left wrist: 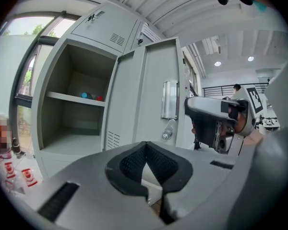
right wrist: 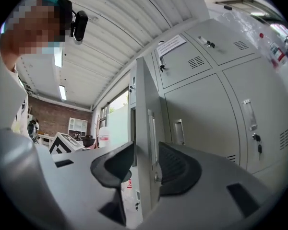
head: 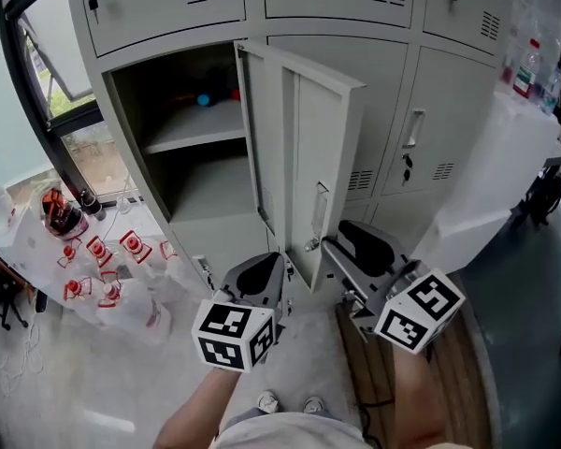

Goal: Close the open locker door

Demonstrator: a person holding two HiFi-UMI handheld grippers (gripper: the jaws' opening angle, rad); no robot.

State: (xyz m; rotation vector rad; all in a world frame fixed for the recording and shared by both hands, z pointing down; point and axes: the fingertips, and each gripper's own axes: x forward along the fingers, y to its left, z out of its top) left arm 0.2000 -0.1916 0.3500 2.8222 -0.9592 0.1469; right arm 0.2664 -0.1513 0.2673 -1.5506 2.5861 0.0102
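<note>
The grey locker door [head: 304, 157] stands swung out from its open compartment [head: 192, 148], its free edge pointing toward me. My right gripper [head: 351, 241] sits at the door's lower edge just below the handle [head: 320, 210]. In the right gripper view the door edge [right wrist: 144, 128] runs between the spread jaws of the right gripper [right wrist: 145, 159], and the pads do not press on it. My left gripper [head: 262, 271] hovers just left of the door's bottom corner. Its pads [left wrist: 129, 164] meet with nothing between them, and it faces the door [left wrist: 149, 95].
A shelf inside the compartment carries a small blue item [head: 204, 100] and a red one. Bottles with red labels [head: 103, 269] stand on the floor at the left under a window. A white covered table [head: 505, 166] is at the right. The neighbouring locker doors [head: 421, 129] are shut.
</note>
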